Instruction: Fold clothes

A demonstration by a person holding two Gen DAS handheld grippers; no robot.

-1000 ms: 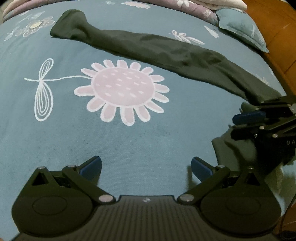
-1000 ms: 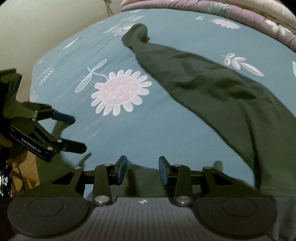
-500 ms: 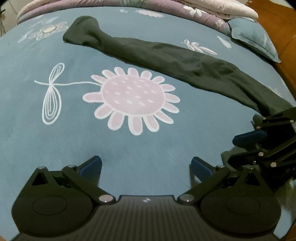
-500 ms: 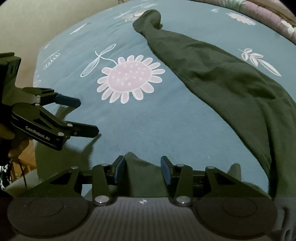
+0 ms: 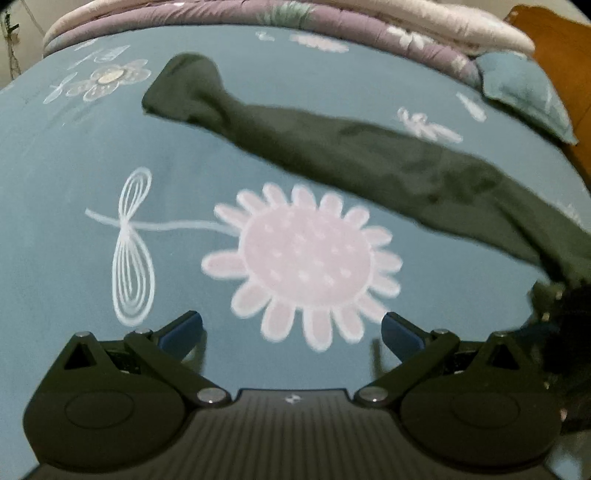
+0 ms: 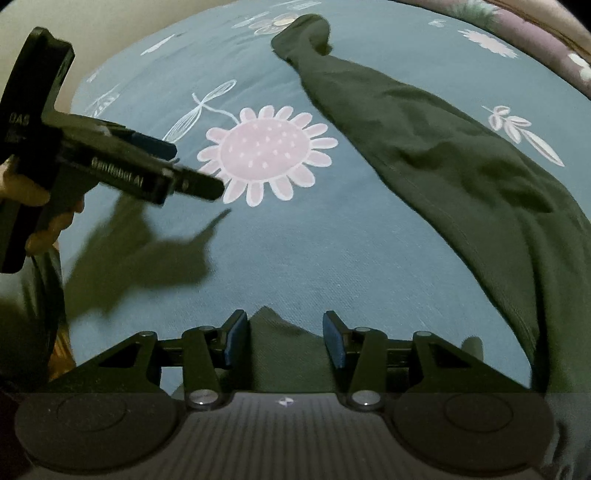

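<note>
A dark green garment (image 6: 461, 177) lies stretched across a teal bedspread (image 6: 332, 251) printed with a big pink daisy (image 6: 264, 149) and white line-drawn leaves. It looks like a long sleeve or trouser leg: narrow and bunched at the far end, where a cuff folds over, widening toward the near right, with a stitched seam along its left edge and soft creases through the middle. A peaked corner of the same cloth rises between the fingers of the right gripper (image 6: 284, 341), whose blue pads stand apart on either side of it; whether they touch it is hard to say. The left gripper (image 5: 291, 328) hovers over the near petals of the daisy, fingers spread wide with nothing between them. In the right wrist view a hand (image 6: 48, 221) grips its handle at far left. Folded quilts (image 5: 369, 22) lie along the far edge.
</note>
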